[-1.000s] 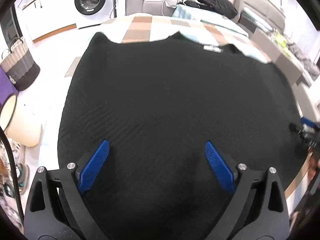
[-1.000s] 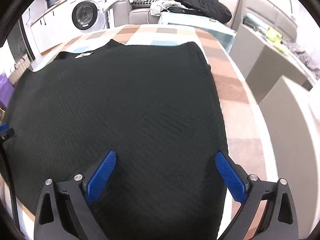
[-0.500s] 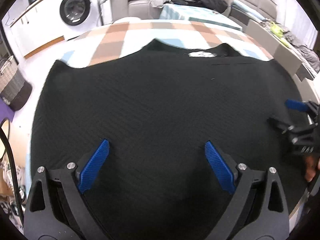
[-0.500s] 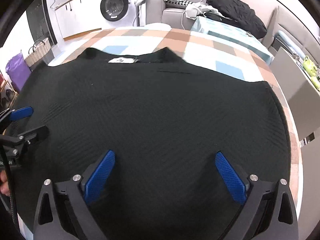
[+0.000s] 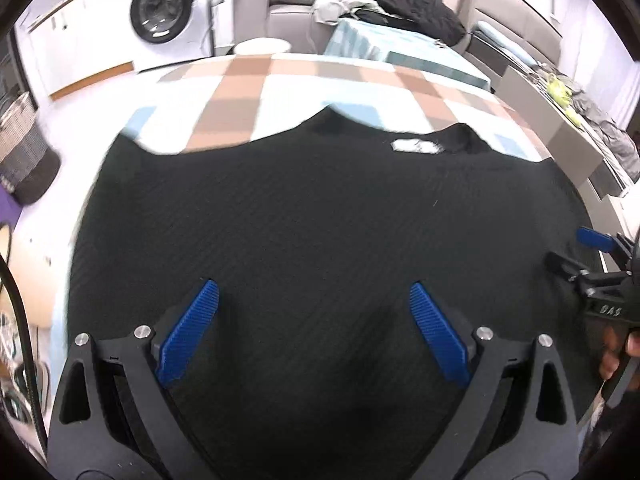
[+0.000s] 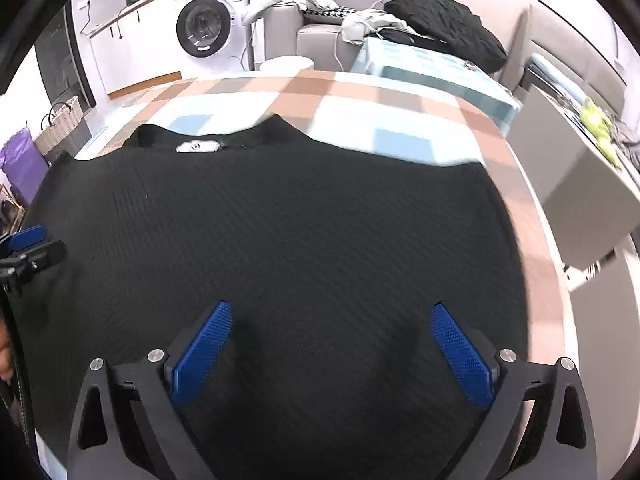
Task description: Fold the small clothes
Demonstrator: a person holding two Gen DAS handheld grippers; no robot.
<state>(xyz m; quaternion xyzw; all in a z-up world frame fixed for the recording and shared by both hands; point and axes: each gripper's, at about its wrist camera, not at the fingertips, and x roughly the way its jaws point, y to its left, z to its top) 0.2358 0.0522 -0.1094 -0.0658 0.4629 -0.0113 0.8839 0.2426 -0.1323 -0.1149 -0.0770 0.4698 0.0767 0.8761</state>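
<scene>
A black knitted top (image 5: 320,220) (image 6: 280,232) lies spread flat on a table with a checked cloth (image 5: 240,92) (image 6: 400,112). Its neckline with a white label (image 5: 416,146) (image 6: 198,147) points away from me. My left gripper (image 5: 314,304) hovers open over the garment's near left part, nothing between its blue pads (image 5: 188,332). My right gripper (image 6: 332,324) hangs open over the near right part, also with nothing in it. Each gripper shows at the edge of the other's view: the right gripper (image 5: 592,256), the left gripper (image 6: 28,248).
A washing machine (image 6: 208,28) and a grey sofa (image 6: 320,28) piled with clothes stand beyond the table. A woven basket (image 5: 24,152) sits on the floor at left. Grey boxes (image 6: 580,168) stand right of the table. A hand (image 5: 616,352) holds the right gripper.
Both views have swung toward the garment's middle and pulled back a little, so more checked cloth shows beyond the neckline. Both grippers stay open.
</scene>
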